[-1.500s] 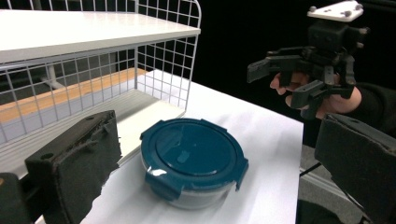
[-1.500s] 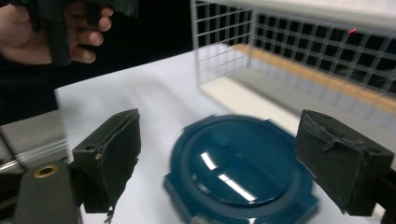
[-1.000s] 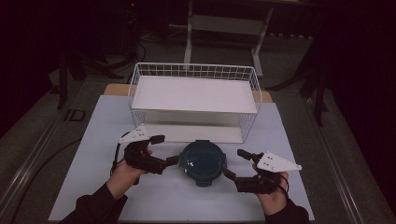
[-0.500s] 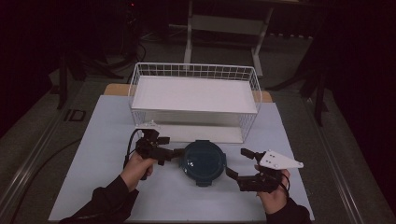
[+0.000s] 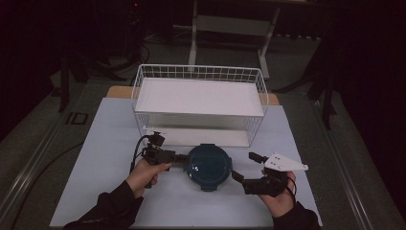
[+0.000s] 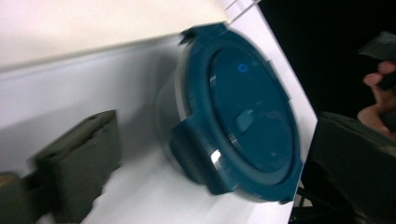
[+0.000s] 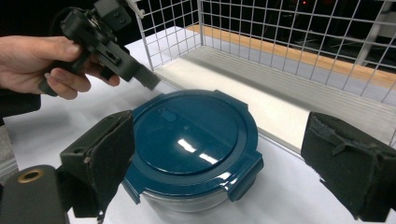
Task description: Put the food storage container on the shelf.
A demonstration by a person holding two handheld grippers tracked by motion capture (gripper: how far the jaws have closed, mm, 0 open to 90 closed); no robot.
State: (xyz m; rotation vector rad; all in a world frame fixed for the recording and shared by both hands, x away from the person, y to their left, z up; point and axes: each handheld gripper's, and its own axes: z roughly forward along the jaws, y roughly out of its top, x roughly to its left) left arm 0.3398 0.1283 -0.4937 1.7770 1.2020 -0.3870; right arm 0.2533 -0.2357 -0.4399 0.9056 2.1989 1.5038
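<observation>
**High view: teal-lidded tub between both grippers**

Round container (image 5: 208,166) on the white worktop (image 5: 105,158), just in front of the wire basket (image 5: 201,76). Left gripper (image 5: 178,157) at its left rim, fingers just been closing, not pressing yet. Right gripper (image 5: 242,167) released, fingers (image 7: 100,158) spread either side.

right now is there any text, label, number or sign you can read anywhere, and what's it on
"ID": large pale letters on the dark floor strip left of the table, in the high view.
Round teal plastic lid of the clear container: a small ring mark and a raised oblong tab, no lettering that can be read.
White wire basket and white table cover: no writing to be seen.
</observation>
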